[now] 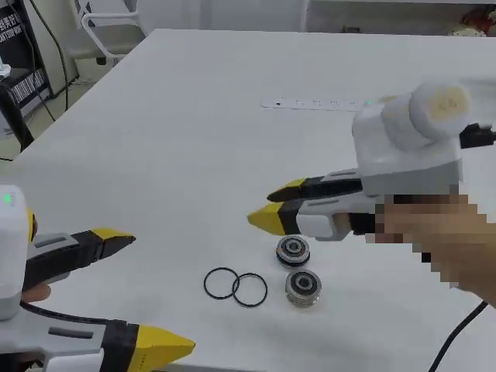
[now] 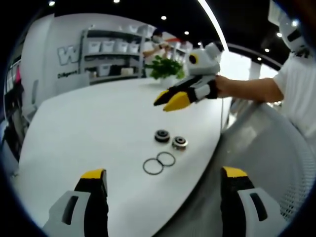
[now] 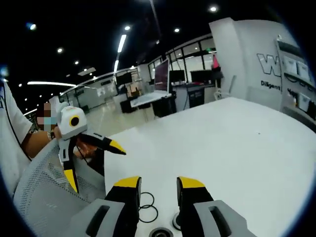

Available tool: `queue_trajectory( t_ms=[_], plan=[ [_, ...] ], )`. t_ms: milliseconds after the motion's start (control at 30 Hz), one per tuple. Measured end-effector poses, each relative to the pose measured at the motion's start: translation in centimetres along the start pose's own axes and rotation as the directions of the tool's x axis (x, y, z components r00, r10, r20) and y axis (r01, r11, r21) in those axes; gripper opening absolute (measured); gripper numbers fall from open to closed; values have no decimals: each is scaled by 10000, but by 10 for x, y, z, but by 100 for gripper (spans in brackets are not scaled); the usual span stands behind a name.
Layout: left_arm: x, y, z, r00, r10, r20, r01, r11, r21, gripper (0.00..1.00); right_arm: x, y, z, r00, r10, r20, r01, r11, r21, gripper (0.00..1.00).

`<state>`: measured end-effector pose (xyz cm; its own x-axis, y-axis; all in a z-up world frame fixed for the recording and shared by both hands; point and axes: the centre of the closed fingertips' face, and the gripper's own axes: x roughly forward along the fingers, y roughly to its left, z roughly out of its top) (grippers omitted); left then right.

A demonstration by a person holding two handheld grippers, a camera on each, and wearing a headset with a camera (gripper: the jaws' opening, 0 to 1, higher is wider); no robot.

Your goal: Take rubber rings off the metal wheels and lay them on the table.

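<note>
Two small metal wheels stand side by side on the white table. Two thin black rubber rings lie flat just left of them, overlapping each other. My right gripper hovers above the wheels, open with a narrow gap and nothing in it. My left gripper is at the near left, jaws wide apart and empty. The left gripper view shows the wheels, the rings and the right gripper beyond its own jaws. The right gripper view shows the rings below its jaws.
A thin white strip lies farther back on the table. A white mesh chair stands at the table's near edge. Chairs stand beyond the far left corner. Shelves and a green plant are behind the table.
</note>
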<state>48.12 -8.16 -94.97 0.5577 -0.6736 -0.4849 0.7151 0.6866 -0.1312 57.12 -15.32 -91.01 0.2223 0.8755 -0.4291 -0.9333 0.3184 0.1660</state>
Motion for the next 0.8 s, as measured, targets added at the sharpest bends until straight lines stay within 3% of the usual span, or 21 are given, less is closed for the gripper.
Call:
queue_trajectory(
  t_ms=[133, 200, 433, 500, 567, 733, 800],
  plan=[
    [-1, 1, -1, 9997, 40, -247, -32, 9994, 348, 97, -9, -13, 14, 9984, -201, 527, 210, 9996, -175, 28],
    [-2, 3, 0, 9991, 176, -381, -150, 9977, 664, 98, -14, -21, 13, 9977, -323, 592, 333, 9993, -161, 28],
    [4, -1, 32, 9999, -158, -3, 158, 9920, 1255, 95, -25, -43, -15, 9954, -691, 668, 676, 9974, 240, 27],
    [6, 1, 45, 9998, -196, 88, 179, 9864, 1635, 94, -25, -44, -27, 9974, -555, 457, 535, 9976, 449, 25],
    [9, 2, 58, 9996, -200, 203, 155, 9795, 2009, 92, -26, -46, -45, 9980, -500, -377, 497, 9987, -87, 25],
    [18, 4, 86, 9989, -273, 381, 161, 9634, 2675, 85, -25, -53, -67, 9953, -480, -841, 509, 9982, 328, 24],
    [25, 5, 97, 9986, -381, 380, 255, 9571, 2886, 84, -25, -56, -79, 9908, -530, -1247, 566, 9981, 261, 24]
  ],
)
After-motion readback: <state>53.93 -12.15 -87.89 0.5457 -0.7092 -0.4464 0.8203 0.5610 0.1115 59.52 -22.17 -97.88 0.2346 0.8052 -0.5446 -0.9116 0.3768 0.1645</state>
